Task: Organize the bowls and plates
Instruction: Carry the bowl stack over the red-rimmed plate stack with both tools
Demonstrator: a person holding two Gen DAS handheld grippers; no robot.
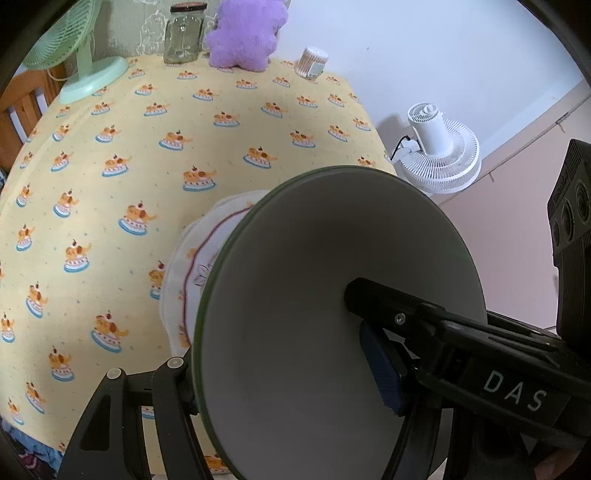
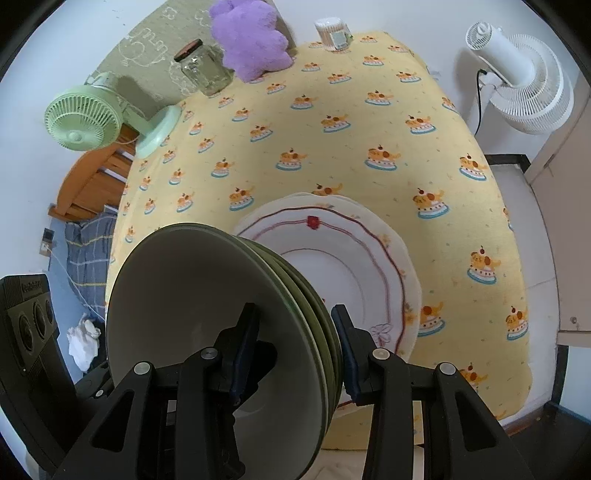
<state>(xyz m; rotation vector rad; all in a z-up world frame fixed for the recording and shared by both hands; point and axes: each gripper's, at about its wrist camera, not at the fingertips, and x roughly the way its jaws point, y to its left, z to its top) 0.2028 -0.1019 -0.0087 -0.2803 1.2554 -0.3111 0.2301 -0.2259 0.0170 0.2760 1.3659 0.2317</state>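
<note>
A stack of green-rimmed grey bowls (image 2: 207,302) is held on edge, tilted above the near side of the table; it shows as a grey bowl (image 1: 332,314) in the left wrist view. My right gripper (image 2: 295,347) is shut on the stack's rim. My left gripper (image 1: 280,362) is shut on the same stack, one finger (image 1: 380,369) inside the bowl. A white plate with a red line and flower print (image 2: 354,266) lies flat on the yellow tablecloth under the bowls; it also shows in the left wrist view (image 1: 199,266).
At the table's far side stand a green desk fan (image 2: 88,118), a glass jar (image 2: 203,70), a purple plush toy (image 2: 251,40) and a cotton-swab box (image 2: 332,33). A white floor fan (image 2: 524,81) stands beyond the right table edge. A wooden chair (image 2: 96,181) is at the left.
</note>
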